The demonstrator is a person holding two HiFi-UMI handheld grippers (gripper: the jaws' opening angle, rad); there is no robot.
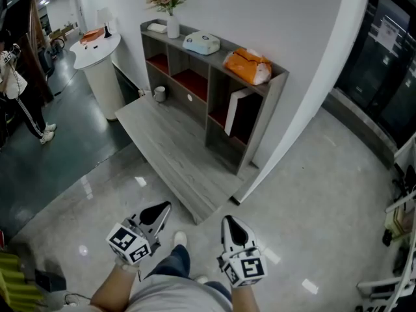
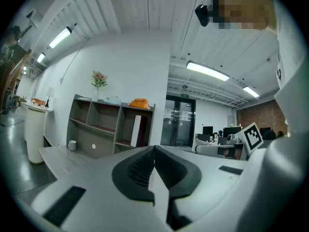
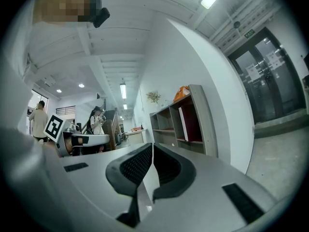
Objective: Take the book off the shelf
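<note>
The book [image 1: 239, 113], with a dark cover and a white edge, stands upright and leans a little in the right compartment of the grey shelf [image 1: 265, 129]. It also shows far ahead in the left gripper view [image 2: 136, 130] and in the right gripper view [image 3: 186, 123]. My left gripper [image 1: 165, 207] and right gripper [image 1: 227, 220] are low in the head view, over the floor and well short of the shelf. Both point toward it. The jaws of the left gripper [image 2: 154, 149] and of the right gripper [image 3: 152, 145] are shut with nothing between them.
A low grey wooden platform [image 1: 175, 151] lies before the shelf, with a white cup [image 1: 160, 93] on it. A flower vase [image 1: 171, 18], a white box [image 1: 201, 43] and an orange bag [image 1: 247, 65] sit on top. A round white counter [image 1: 97, 57] and a person [image 1: 19, 96] are at left.
</note>
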